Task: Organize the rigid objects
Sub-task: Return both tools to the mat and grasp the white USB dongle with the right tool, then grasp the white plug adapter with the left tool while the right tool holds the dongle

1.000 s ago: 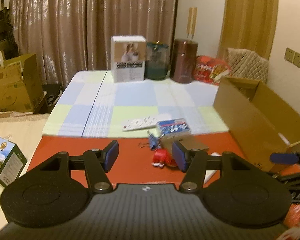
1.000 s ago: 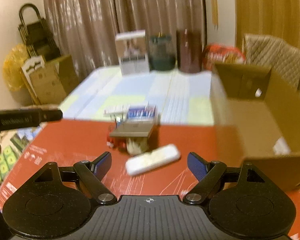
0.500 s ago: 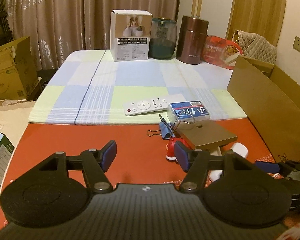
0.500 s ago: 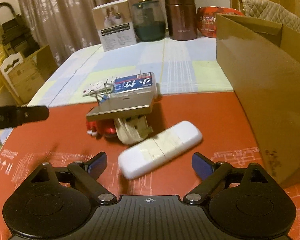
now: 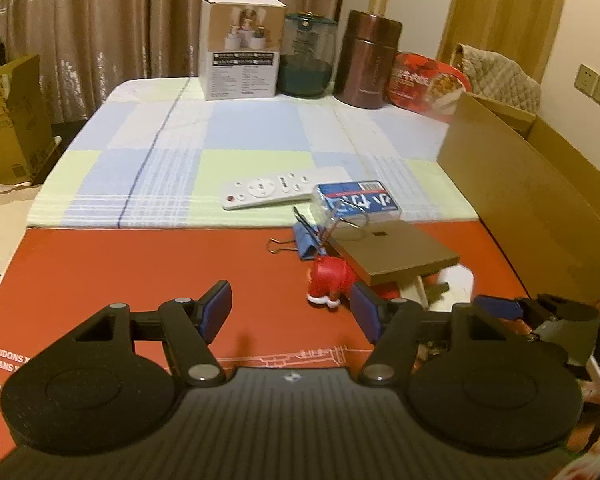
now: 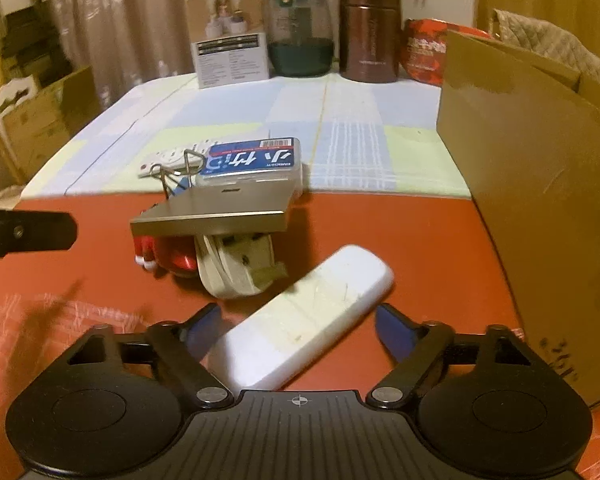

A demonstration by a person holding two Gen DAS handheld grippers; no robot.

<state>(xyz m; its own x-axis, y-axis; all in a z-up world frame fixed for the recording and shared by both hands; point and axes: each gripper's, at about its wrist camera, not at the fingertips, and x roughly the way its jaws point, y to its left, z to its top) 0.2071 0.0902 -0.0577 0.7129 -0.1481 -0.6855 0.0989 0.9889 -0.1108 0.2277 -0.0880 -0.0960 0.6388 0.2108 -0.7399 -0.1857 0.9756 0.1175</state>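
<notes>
You are in a lived-in room of a home: long brown curtains [image 5: 100, 20] hang across the back wall, and a checked cloth [image 5: 236, 136] in pale blue and green covers the far half of the worktop. At its far edge stand a glass jar [image 5: 307, 58], a brown canister [image 5: 370, 64] and a red food packet [image 5: 428, 80]. Cardboard boxes [image 5: 8, 120] and a quilted cushion [image 5: 496, 76] crowd the sides, with wall sockets [image 5: 596, 86] nearby.

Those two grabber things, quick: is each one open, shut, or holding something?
Left gripper: open, holding nothing; its jaws have just been opening.
Right gripper: open around the white remote, pads not yet pressing; its jaws have just been closing.
</notes>
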